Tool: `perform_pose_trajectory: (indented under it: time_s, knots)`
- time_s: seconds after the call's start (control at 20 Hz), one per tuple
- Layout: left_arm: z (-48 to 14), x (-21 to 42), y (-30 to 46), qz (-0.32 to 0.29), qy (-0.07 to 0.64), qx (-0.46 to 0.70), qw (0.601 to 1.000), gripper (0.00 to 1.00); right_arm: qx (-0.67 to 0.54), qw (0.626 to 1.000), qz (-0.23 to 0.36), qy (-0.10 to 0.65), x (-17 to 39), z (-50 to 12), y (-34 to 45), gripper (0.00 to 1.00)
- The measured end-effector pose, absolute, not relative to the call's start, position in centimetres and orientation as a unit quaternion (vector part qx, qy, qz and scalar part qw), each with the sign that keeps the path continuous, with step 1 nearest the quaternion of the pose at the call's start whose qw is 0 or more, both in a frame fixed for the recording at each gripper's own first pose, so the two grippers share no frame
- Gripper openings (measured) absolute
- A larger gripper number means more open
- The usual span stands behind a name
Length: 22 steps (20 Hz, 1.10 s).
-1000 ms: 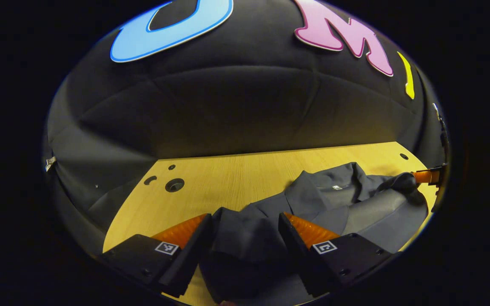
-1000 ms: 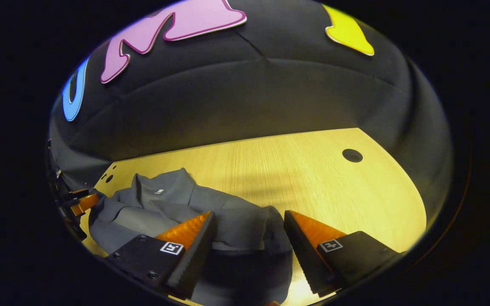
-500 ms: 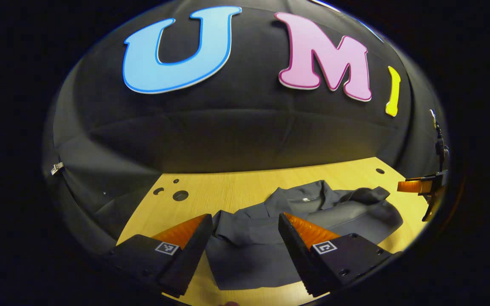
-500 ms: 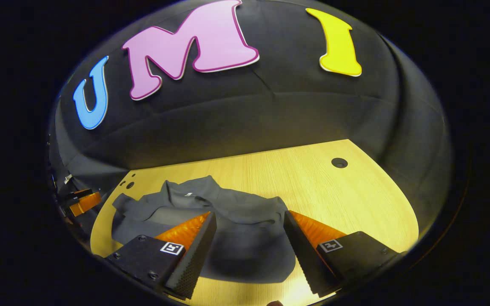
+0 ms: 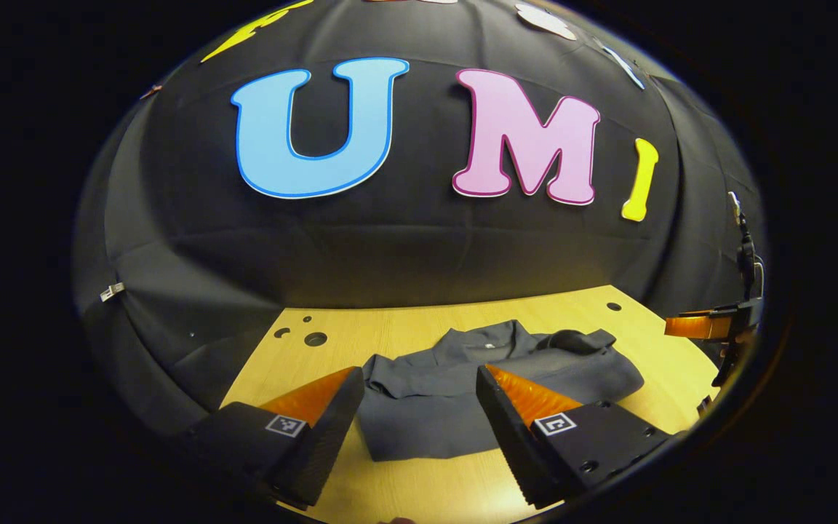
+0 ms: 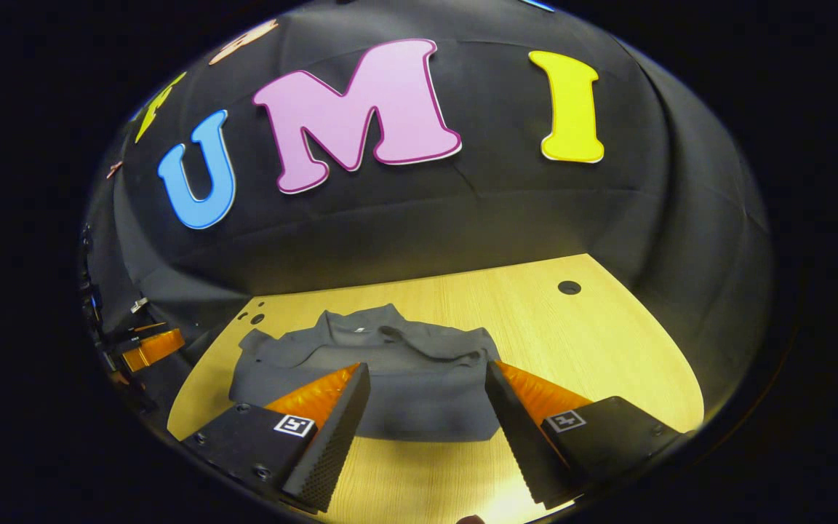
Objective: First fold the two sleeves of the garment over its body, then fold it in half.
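Shirt folded, both tongs let go

Grey collared shirt [image 5: 463,407] lies on the bench [image 6: 608,342] just ahead of left tongs [image 5: 413,422] and right tongs [image 6: 426,422], both spread wide, gripping nothing.

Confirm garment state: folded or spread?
Folded. The garment lies as a compact block on the table, sleeves tucked over its body.

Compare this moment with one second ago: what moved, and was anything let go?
Both tongs, left and right, pulled up and back from the grey garment. One second ago cloth bunched between their open fingers; now nothing does. The garment lies folded on the wooden table, which stayed put.
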State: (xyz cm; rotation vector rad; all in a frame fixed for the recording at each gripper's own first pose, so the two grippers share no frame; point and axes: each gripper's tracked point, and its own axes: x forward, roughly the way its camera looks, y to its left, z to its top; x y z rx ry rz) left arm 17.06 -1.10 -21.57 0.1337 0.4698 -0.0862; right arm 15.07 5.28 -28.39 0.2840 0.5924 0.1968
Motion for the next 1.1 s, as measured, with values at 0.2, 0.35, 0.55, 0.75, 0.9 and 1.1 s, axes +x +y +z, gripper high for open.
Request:
perform_pose_trajectory:
  time_s: [0.2, 0.35, 0.55, 0.75, 0.9, 1.1]
  knots:
    - [-20.3, 14.0, -1.5, -0.058, 0.23, 0.059, 0.97, 0.98, 0.149, 0.941, 0.102, 0.285, 12.1, -26.9, 4.8, 0.98]
    - [-19.4, 11.9, -1.3, -0.066, 0.224, 0.062, 0.97, 0.98, 0.159, 0.942, 0.093, 0.282, 10.7, -26.3, 4.2, 0.99]
    - [-19.2, 9.5, -0.3, -0.06, 0.226, 0.057, 0.971, 0.98, 0.152, 0.943, 0.086, 0.282, 9.2, -26.2, 3.9, 0.99]
    - [-19.2, 8.0, 0.1, -0.056, 0.229, 0.058, 0.97, 0.98, 0.141, 0.942, 0.103, 0.286, 7.6, -26.1, 5.1, 0.99]
    - [-19.8, 7.3, -0.2, -0.059, 0.236, 0.057, 0.968, 0.98, 0.123, 0.942, 0.116, 0.29, 6.8, -26.3, 5.5, 0.99]
    - [-20.6, 7.0, -0.7, -0.061, 0.247, 0.069, 0.965, 0.98, 0.127, 0.94, 0.129, 0.289, 7.1, -26.3, 5.5, 0.98]
